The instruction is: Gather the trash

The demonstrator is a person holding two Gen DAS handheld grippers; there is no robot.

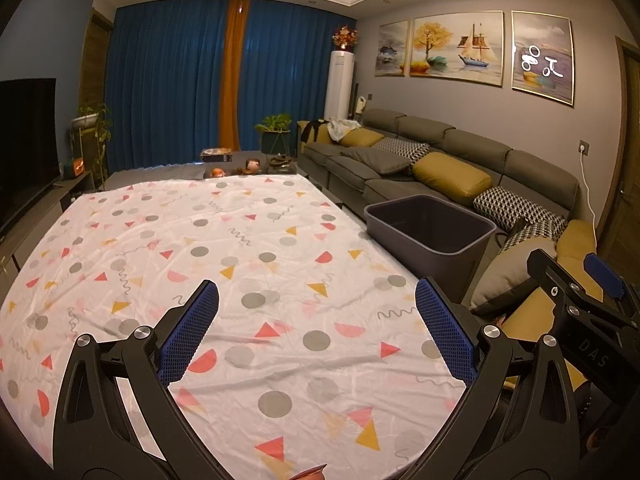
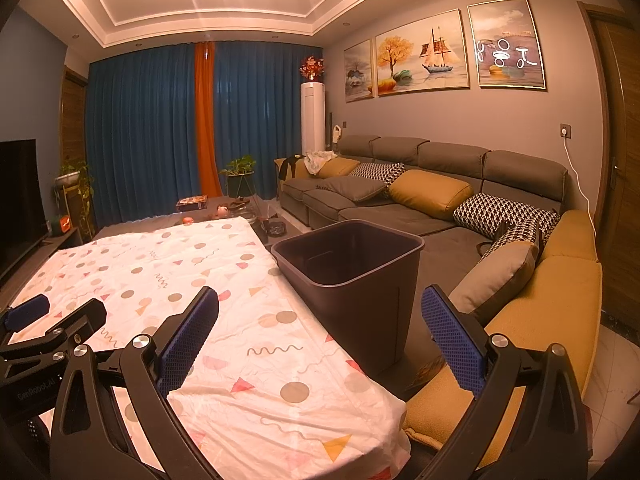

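Observation:
A dark grey trash bin (image 1: pixel 430 230) stands on the floor at the right edge of the table; in the right wrist view the bin (image 2: pixel 352 276) shows an empty inside. The table is covered with a white cloth (image 1: pixel 224 264) printed with dots and triangles. No trash shows on the cloth. My left gripper (image 1: pixel 316 296) is open and empty above the cloth's near part. My right gripper (image 2: pixel 320 300) is open and empty over the table's right edge, close to the bin. It also shows in the left wrist view (image 1: pixel 576 280), and the left gripper shows in the right wrist view (image 2: pixel 60 312).
A grey and mustard L-shaped sofa (image 2: pixel 432 200) with cushions runs behind and right of the bin. A low coffee table (image 1: pixel 244 164) with small items sits beyond the table. A TV (image 1: pixel 24 136) stands at left. A brownish rim (image 1: pixel 308 472) peeks at the bottom edge.

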